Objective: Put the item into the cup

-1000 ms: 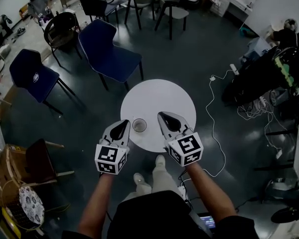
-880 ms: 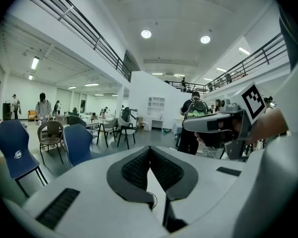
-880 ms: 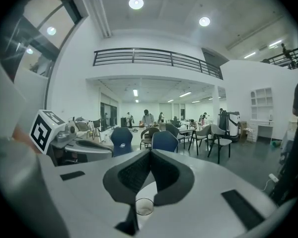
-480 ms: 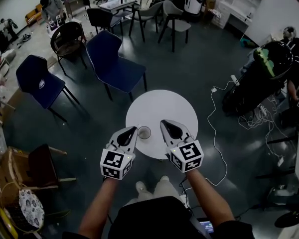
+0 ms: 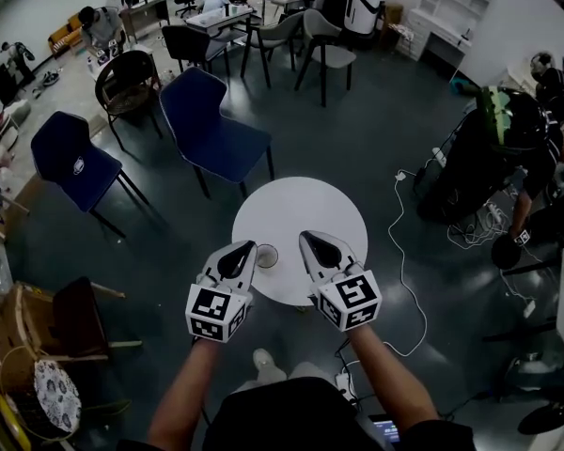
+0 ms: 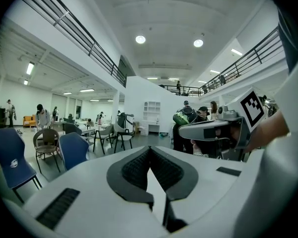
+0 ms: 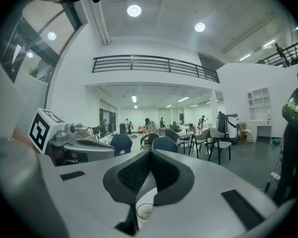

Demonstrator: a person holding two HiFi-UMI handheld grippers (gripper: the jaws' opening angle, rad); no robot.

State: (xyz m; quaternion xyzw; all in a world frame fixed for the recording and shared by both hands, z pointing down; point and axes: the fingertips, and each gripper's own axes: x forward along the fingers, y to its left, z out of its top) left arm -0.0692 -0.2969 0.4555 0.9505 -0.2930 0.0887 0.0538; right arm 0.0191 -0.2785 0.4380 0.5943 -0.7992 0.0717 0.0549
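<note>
The cup (image 5: 266,256) stands on the round white desk (image 5: 301,205), towards the edge nearest me, and it is my marker for everything else. Looking down through the slot of my right jaws, I see its rim with something pale inside it, which I take to be the item (image 7: 147,211). It is too small for me to say what it is. If I read that right, the main job is done: the item sits in the cup, and nothing else lies loose on the desk around it. I judge that all that is left is to pull clear.

My left gripper (image 5: 247,249) is just left of the cup and my right gripper (image 5: 305,240) is just right of it. The cup sits in the gap between them, and neither touches it. Both pairs of jaws are closed tip to tip with nothing between the pads, so I carry nothing.

My forearms reach straight out ahead of me, side by side. Both grippers point away from me, across the cup, close to level with the noses dipped a little. The marker cubes face back up at me.
</note>
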